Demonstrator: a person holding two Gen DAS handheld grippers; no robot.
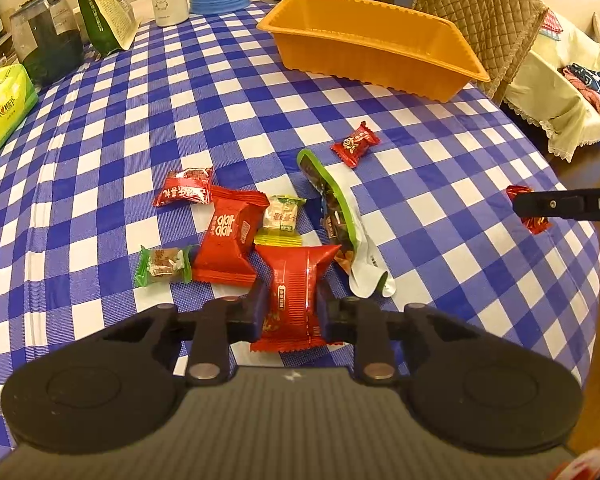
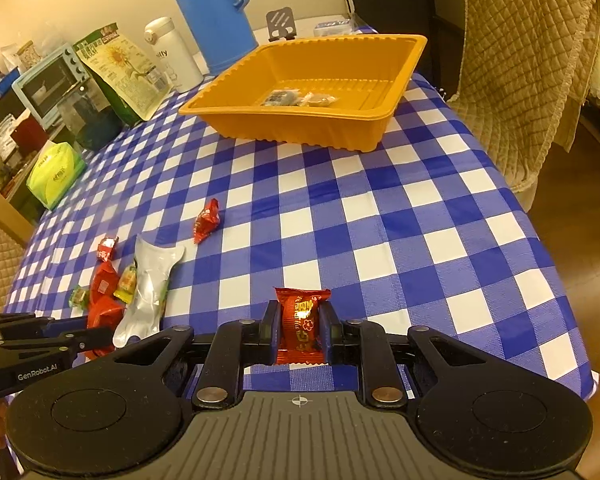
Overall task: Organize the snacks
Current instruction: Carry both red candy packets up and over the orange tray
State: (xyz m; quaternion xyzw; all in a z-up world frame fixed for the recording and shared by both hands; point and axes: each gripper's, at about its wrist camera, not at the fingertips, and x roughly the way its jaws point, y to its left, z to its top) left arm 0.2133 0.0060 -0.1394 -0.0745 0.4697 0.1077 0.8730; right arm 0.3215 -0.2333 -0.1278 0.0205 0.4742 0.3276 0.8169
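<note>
My left gripper (image 1: 289, 300) is shut on a large red snack packet (image 1: 294, 292) at the near edge of a snack pile. The pile holds another red packet (image 1: 230, 236), a small red one (image 1: 186, 188), a green-wrapped candy (image 1: 163, 266), a yellow-green candy (image 1: 282, 216) and a long green pouch (image 1: 334, 208). A red candy (image 1: 356, 143) lies apart. My right gripper (image 2: 300, 330) is shut on a shiny red candy (image 2: 302, 326); in the left wrist view its finger (image 1: 568, 204) covers that candy (image 1: 534, 220). The orange tray (image 2: 404, 80) at the far side holds two clear-wrapped snacks (image 2: 298, 98).
A blue thermos (image 2: 210, 12), white Miffy bottle (image 2: 176, 56), green sunflower bag (image 2: 118, 68), glass jar (image 1: 46, 36) and tissue pack (image 2: 56, 174) stand along the far left. A quilted chair (image 2: 520, 72) is behind the table's right edge. A toaster oven (image 2: 48, 84) sits far left.
</note>
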